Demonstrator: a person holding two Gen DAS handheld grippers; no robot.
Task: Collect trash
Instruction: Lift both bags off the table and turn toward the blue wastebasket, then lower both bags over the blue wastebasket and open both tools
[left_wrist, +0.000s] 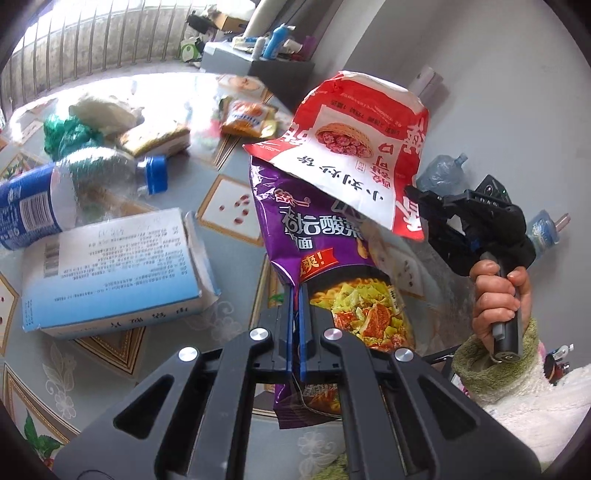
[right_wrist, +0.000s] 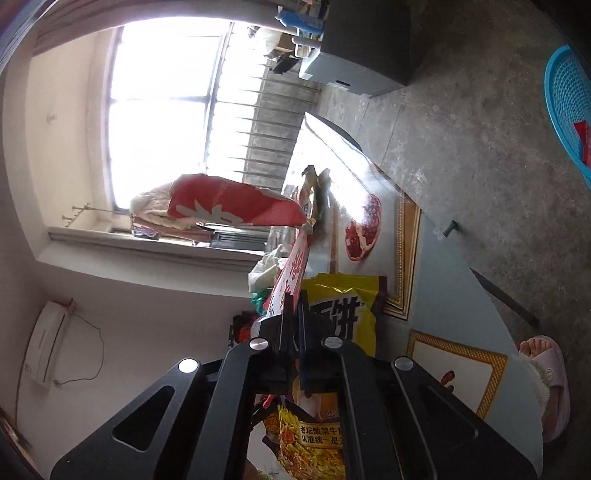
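The left gripper (left_wrist: 297, 295) is clenching the lower edge of a purple noodle packet (left_wrist: 314, 236), holding it up above the table (left_wrist: 229, 206). The packet is glossy purple with white lettering, a red banner and a picture of yellow-green noodles near the bottom; it is creased and hanging slightly tilted. Overlapping its upper part is a red-and-white paper bag (left_wrist: 354, 147), printed with a picture of a filled bun and black characters that are reading upside down from this view. The right gripper (left_wrist: 417, 199), held by a hand (left_wrist: 498, 302) in a fluffy sleeve (left_wrist: 491, 365), is pinching that bag at its right edge, its jaws closed on the paper.

From the right wrist view the right gripper (right_wrist: 295, 295) is showing the bag's edge (right_wrist: 286, 284) squeezed between its fingers, with a yellow packet (right_wrist: 343, 306) just beyond; whether that yellow packet is also caught is hard to tell.

On the table are lying a blue-and-white carton (left_wrist: 110, 269) near the left edge, a plastic bottle (left_wrist: 74, 195) with a blue cap, a green bag (left_wrist: 62, 133) and an orange wrapper (left_wrist: 247, 118) farther back. The bottle's base is cut off by the picture's rim, and the carton's small print is too fine to read. The window is glaring, washing out the far side of the table.
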